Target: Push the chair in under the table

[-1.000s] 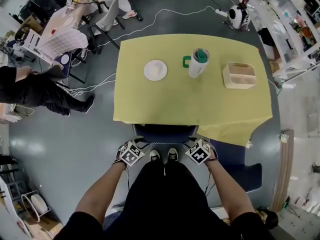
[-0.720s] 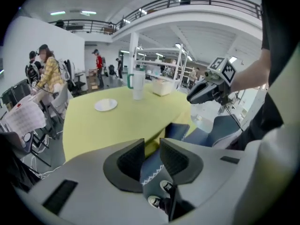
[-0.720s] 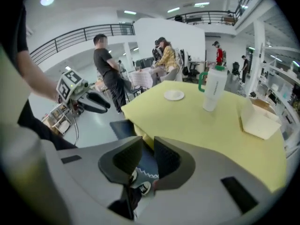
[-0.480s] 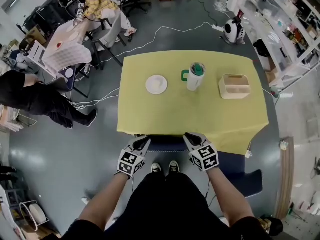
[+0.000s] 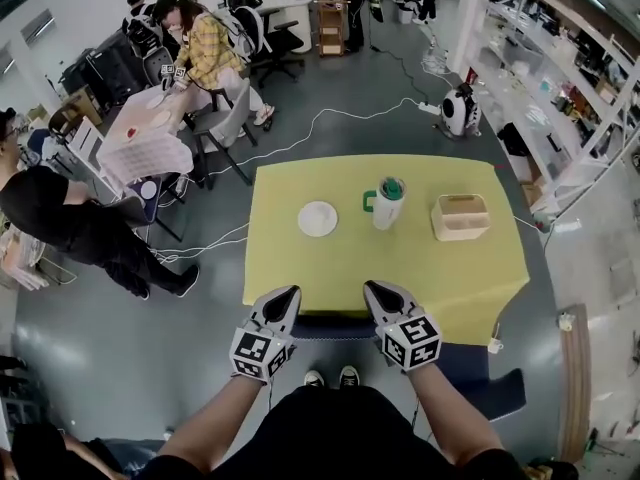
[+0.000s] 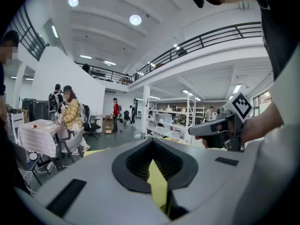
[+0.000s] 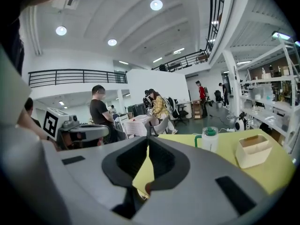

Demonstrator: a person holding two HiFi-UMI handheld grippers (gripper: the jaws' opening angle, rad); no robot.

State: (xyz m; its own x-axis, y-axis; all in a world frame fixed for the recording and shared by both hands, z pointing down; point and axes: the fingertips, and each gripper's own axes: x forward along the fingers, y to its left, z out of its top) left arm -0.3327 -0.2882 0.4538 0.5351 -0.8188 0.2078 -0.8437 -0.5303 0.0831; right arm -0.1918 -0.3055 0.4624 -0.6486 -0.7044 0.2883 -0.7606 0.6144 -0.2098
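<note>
Raised over the near edge of the yellow-clothed counter, the left gripper is pinched shut and empty; the right gripper has just been closing its jaws, which meet on nothing. The dark blue padded chair sits tucked beneath that edge. Another shove could snag the cloth and topple the white green-lidded jug.

Left gripper and right gripper are held up side by side, apart, tips over the near edge of the yellow-clothed table. Jaws of both have just been closing and stand together, with nothing seen between them. The back of the dark blue chair shows between the two sets of fingers, at the cloth's edge. Beyond the fingertips: white plate, green-lidded jug, beige box. The person's shoes are behind the grippers.
</note>
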